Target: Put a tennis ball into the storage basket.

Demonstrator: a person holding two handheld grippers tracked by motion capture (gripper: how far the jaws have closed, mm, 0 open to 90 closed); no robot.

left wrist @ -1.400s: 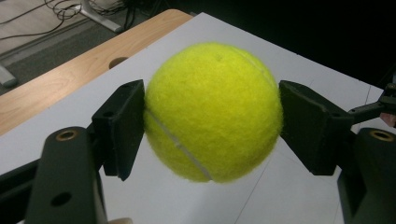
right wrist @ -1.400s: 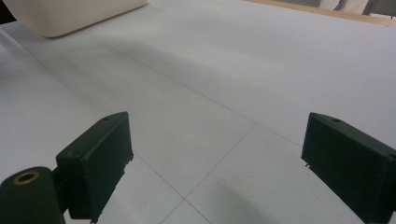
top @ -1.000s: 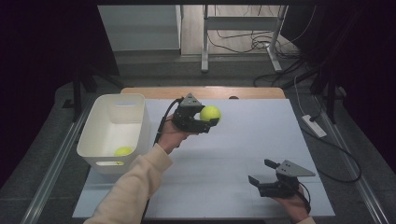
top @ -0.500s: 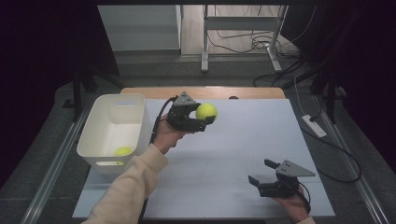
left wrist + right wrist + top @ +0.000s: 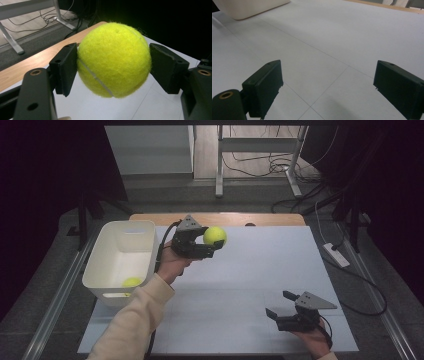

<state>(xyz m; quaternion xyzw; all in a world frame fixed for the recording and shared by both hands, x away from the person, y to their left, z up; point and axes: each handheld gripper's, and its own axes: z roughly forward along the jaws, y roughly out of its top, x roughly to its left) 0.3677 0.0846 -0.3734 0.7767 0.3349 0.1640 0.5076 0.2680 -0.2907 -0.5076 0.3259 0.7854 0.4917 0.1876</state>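
My left gripper is shut on a yellow tennis ball and holds it in the air above the far part of the white table top, to the right of the white bin. In the left gripper view the tennis ball sits squeezed between both black pads. A second yellow ball lies in the near corner of the bin. My right gripper rests low over the near right of the table, open, with nothing between its jaws; in the right gripper view its pads stand wide apart over bare white surface.
The white table sheet has a wooden strip along its far edge. The bin's corner shows at the upper left of the right gripper view. Beyond the table stand metal legs and cables on the floor.
My left gripper has carried the ball a little to the left, toward the bin, and slightly upward. The right gripper has not moved.
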